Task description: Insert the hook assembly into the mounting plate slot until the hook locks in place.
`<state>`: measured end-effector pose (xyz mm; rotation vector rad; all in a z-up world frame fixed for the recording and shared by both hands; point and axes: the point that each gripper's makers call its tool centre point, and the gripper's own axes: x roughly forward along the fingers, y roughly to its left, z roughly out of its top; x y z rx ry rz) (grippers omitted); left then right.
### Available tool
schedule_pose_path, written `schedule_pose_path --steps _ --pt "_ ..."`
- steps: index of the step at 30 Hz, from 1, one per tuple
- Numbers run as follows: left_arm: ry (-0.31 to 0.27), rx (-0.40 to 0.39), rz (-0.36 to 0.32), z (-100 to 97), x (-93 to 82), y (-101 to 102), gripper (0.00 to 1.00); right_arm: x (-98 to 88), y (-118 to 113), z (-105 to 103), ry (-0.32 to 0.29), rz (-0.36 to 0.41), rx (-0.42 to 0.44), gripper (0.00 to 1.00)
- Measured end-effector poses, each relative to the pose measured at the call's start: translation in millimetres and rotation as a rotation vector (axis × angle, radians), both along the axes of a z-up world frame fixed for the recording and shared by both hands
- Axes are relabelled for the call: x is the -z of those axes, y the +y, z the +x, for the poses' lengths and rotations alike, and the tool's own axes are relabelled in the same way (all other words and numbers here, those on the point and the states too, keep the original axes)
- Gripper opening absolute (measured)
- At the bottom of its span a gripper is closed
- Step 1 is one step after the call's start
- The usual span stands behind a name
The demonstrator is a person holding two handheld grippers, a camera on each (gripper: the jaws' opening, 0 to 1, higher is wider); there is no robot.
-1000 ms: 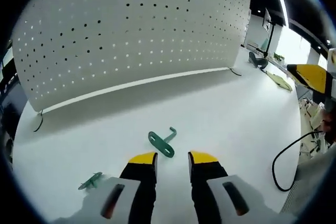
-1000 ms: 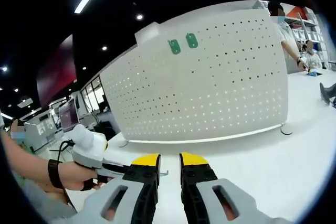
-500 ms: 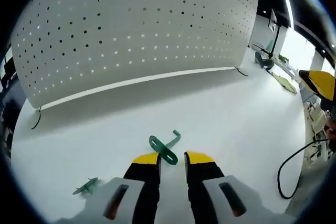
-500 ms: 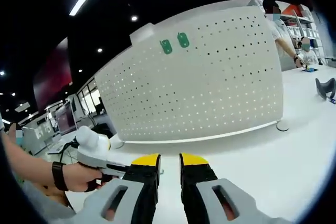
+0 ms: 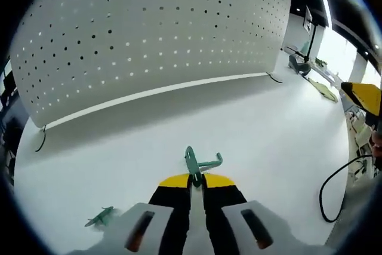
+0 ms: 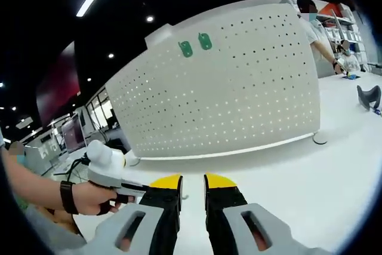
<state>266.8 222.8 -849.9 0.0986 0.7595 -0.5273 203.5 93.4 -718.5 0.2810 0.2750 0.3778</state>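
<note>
Now your left gripper (image 5: 196, 181) had its yellow-tipped jaws pinched narrow on the green metal hook assembly (image 5: 199, 163), gripping the oval tab end while the bent hook arm stuck out to the right, just above the white tabletop (image 5: 256, 123). Whether the part was fully off the surface, I could not tell. Your right gripper (image 6: 191, 181) hung with its jaws apart and nothing between them, pointed toward the white perforated pegboard panel (image 6: 239, 88) — the mounting plate, as I judged it — which stood upright, well apart from both grippers. Two small green plates (image 6: 195, 45) were already fixed high on that panel. A second green hook piece (image 5: 100, 216) lay on the table to the left.

The risk from there, in my judgement, was the grip itself: you held only a thin edge of the tab, so the piece could twist or slip out — then the prongs would meet the holes skewed and jam rather than lock. Pushing hard against the free-standing panel might also tip or slide it.
</note>
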Motion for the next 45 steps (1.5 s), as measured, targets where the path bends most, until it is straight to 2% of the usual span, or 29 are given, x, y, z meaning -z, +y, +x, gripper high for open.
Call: schedule_pose_path --steps 14,21,45 --pt "0.008 0.038 -0.02 -9.2 -5.3 -1.6 0.04 -0.8 3.2 -3.0 0.003 0.0 -0.004 0.13" --pt "-0.015 0.048 -0.053 -14.0 -19.8 -2.4 0.04 -4.7 11.2 -3.8 -0.002 0.004 -0.022 0.14" --pt "-0.143 0.074 -0.241 -44.5 -85.6 -12.3 0.04 -18.3 41.5 -14.8 -0.008 0.054 -0.091 0.2"
